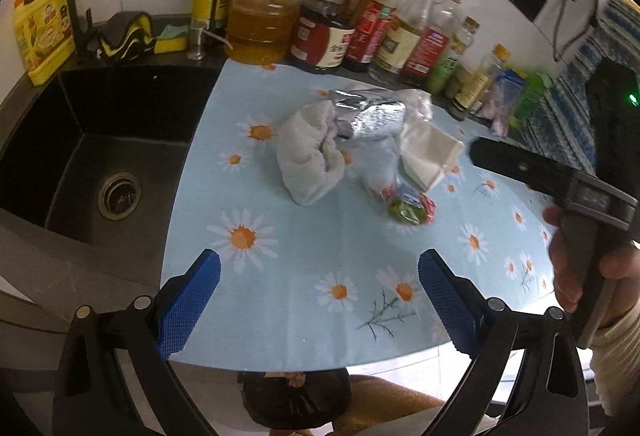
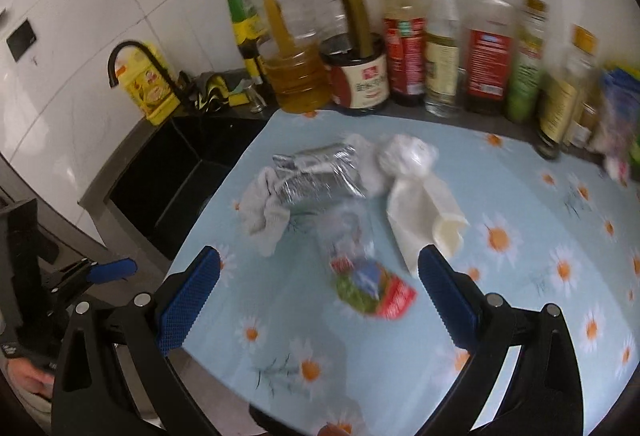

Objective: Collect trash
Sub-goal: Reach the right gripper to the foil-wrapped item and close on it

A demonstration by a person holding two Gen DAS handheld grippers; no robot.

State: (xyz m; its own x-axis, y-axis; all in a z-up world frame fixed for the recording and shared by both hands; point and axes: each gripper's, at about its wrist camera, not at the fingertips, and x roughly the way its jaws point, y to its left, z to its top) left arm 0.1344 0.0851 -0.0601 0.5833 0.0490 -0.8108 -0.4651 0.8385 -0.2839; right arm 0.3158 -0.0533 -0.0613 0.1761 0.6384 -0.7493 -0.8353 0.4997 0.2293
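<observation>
Five trash items heaped mid-cloth on daisy tablecloth [image 2: 520,316]: grey rag [image 2: 262,214], silver foil pouch [image 2: 316,172], crumpled white plastic [image 2: 408,154], white paper carton [image 2: 424,224], clear snack wrapper [image 2: 368,284] with red-green print, nearest the foil pouch's front side. Left gripper [image 1: 319,290] and right gripper [image 2: 319,290]: blue pads spread wide, empty, held short of the heap. Advised, by judgement: lowered over snack wrapper, pinched at printed end, thin film apt to slip. Black sink [image 1: 100,140] left of foil pouch; condiment bottles [image 2: 404,36] behind it. Dark bag opening [image 1: 296,400] below cloth edge, cut off, identity unsure. Snack wrapper print blurred, unreadable.
</observation>
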